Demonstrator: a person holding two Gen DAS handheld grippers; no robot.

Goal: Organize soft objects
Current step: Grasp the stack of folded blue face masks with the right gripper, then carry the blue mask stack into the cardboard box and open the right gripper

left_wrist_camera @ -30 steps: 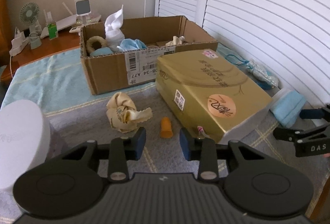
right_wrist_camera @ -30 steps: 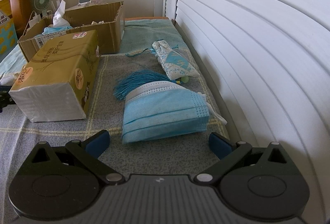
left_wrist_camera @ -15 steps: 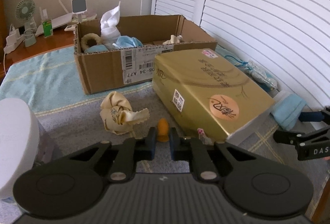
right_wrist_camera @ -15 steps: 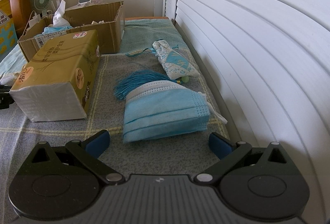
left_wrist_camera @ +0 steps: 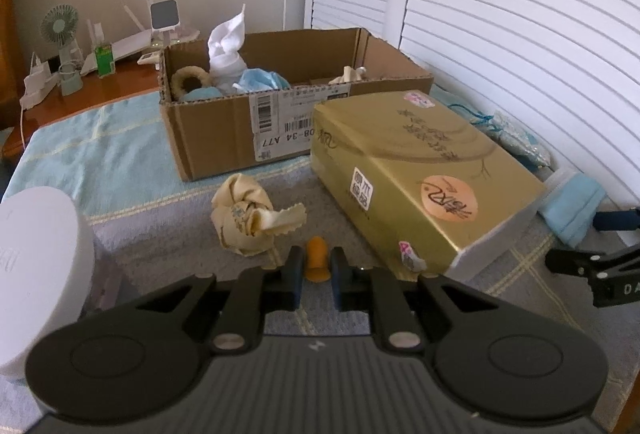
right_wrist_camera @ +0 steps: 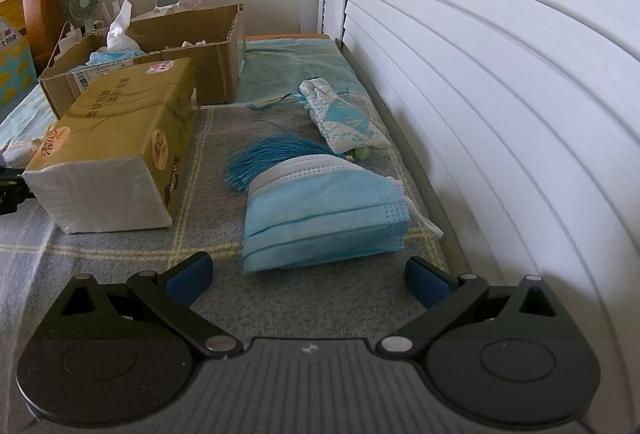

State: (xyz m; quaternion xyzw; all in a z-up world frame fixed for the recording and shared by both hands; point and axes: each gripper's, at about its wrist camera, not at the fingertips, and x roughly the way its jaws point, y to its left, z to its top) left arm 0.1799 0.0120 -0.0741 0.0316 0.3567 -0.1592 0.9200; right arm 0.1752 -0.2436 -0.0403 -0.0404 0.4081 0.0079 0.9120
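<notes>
1. Between the pads of the left gripper (left_wrist_camera: pixel 317 268) sits a small orange piece (left_wrist_camera: pixel 317 261), pinched from both sides just above the grey checked cloth (left_wrist_camera: pixel 160 246).
2. Just beyond it lies a knotted beige rag (left_wrist_camera: pixel 250 220); a white round object (left_wrist_camera: pixel 38 266) stands at the left edge.
3. To the right a gold tissue pack (left_wrist_camera: pixel 420 178) lies on the cloth, touching the front of an open cardboard box (left_wrist_camera: pixel 224 138) that holds a white cloth, a blue mask and a beige ring.
4. The right gripper (right_wrist_camera: pixel 308 276) stands wide apart with nothing between its fingers; a stack of blue masks (right_wrist_camera: pixel 324 218) lies just ahead of them.
5. Behind the stack are a teal tassel (right_wrist_camera: pixel 268 158) and a patterned pouch (right_wrist_camera: pixel 344 120), close to the wall.
6. The grey cloth meets a light-blue towel (left_wrist_camera: pixel 100 154) farther back.
7. White louvred doors (right_wrist_camera: pixel 500 74) run along the right side; a wooden shelf (left_wrist_camera: pixel 80 94) in the far corner carries a small fan (left_wrist_camera: pixel 60 26) and other small items against a cream wall.
</notes>
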